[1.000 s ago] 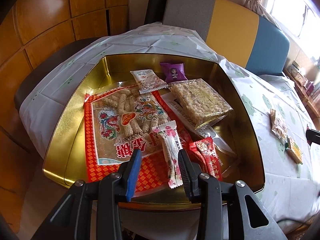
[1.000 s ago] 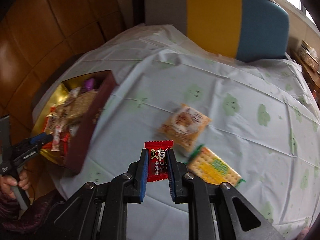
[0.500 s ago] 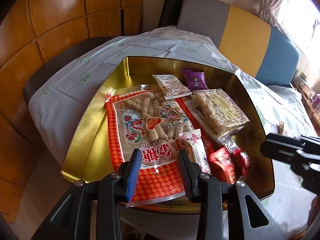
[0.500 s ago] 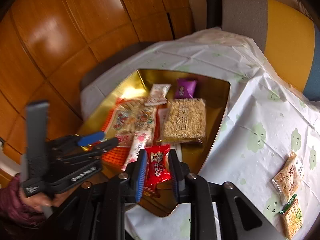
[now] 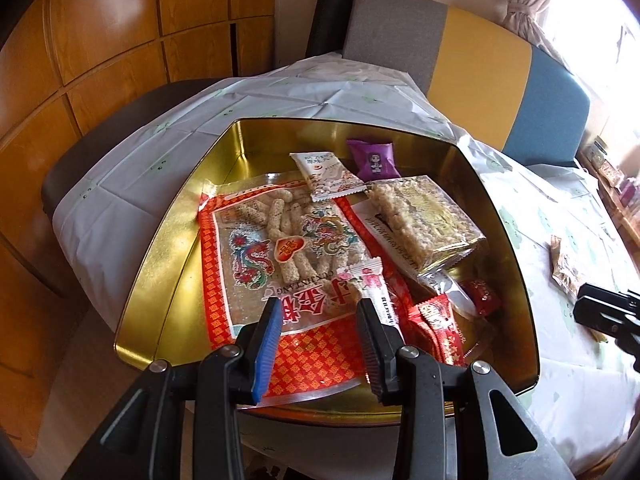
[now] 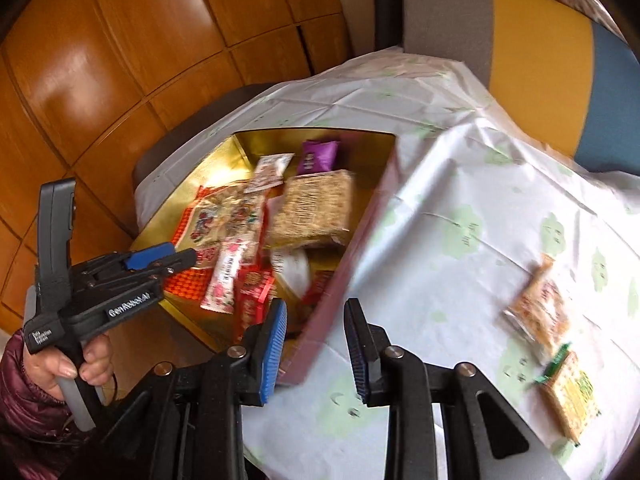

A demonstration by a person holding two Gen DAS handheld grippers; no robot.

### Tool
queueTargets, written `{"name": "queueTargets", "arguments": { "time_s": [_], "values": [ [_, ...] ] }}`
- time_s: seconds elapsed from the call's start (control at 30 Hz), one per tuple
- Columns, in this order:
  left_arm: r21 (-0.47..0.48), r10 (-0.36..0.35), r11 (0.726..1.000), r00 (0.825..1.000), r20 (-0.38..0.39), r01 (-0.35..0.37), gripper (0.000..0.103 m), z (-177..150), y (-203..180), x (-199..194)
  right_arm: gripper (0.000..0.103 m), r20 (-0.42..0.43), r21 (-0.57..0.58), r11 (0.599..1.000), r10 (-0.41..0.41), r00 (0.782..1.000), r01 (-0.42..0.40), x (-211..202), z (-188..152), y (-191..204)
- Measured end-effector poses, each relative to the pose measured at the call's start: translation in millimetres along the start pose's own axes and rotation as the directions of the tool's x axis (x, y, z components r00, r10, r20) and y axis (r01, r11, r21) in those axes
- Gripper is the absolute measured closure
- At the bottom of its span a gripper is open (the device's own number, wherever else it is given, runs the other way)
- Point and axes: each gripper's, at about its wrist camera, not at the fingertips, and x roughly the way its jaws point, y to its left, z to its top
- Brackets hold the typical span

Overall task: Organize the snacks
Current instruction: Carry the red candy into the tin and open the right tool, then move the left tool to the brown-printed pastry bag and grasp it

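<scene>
Two snacks are left out on the tablecloth (image 6: 460, 184): an orange-brown crinkly packet (image 6: 538, 312) and a yellow cracker pack with a green end (image 6: 570, 392), both seen at roughly 3 to 4 o'clock in the right wrist view, just beside each other. The cracker pack's long axis is run from about 11 to 5 o'clock there. Everything else is already sat in the gold tin (image 5: 168, 248): the big red sesame-stick bag (image 5: 288, 256), the puffed rice block (image 5: 424, 220), the purple candy (image 5: 374, 159), the small red packets (image 5: 438, 330).

The right gripper (image 6: 316, 344) is caught with its jaws opening, nothing between them, hung over the tin's near corner and the cloth. It's clearly the nearer one to those two loose packs, so the next reach is probably best done by it, swung out toward 3 o'clock.

The left gripper (image 5: 318, 342) is held partly spread over the tin's near edge, nothing pinched, the person's hand (image 6: 76, 364) wrapped round its handle.

Beyond that: a pale cloth with green blobs, a grey-yellow-blue chair back (image 5: 480, 64) at 1 o'clock, wood panelling (image 5: 100, 40) at 10, a curtained window far right.
</scene>
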Motion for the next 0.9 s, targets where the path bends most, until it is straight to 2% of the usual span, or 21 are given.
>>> {"name": "queueTargets", "arguments": {
  "time_s": [0.3,0.47,0.6,0.7,0.73,0.9],
  "values": [
    [0.070,-0.017,0.997,1.000,0.011,0.016,0.064,2,-26,-8,0.066,-0.020,0.129,0.980,-0.148,0.989,0.150,-34,-30,-74],
    [0.110,-0.027,0.994,1.000,0.014,0.026,0.064,2,-39,-12,0.056,-0.045,0.170,0.960,-0.218,0.975,0.223,-51,-43,-112],
    [0.139,-0.035,0.990,0.999,0.017,0.032,0.064,1,-51,-14,0.055,-0.061,0.170,0.949,-0.259,0.964,0.266,-62,-50,-132],
    [0.159,-0.040,0.987,0.999,0.017,0.037,0.064,0,-59,-16,0.041,-0.079,0.154,0.945,-0.279,0.957,0.289,-67,-56,-145],
    [0.167,-0.042,0.985,0.999,0.018,0.038,0.064,0,-61,-16,0.040,-0.086,0.151,0.944,-0.285,0.955,0.295,-68,-57,-150],
    [0.200,-0.049,0.979,0.999,0.017,0.045,0.064,-1,-75,-18,0.040,-0.127,0.143,0.937,-0.303,0.944,0.320,-67,-62,-175]
  ]
}}
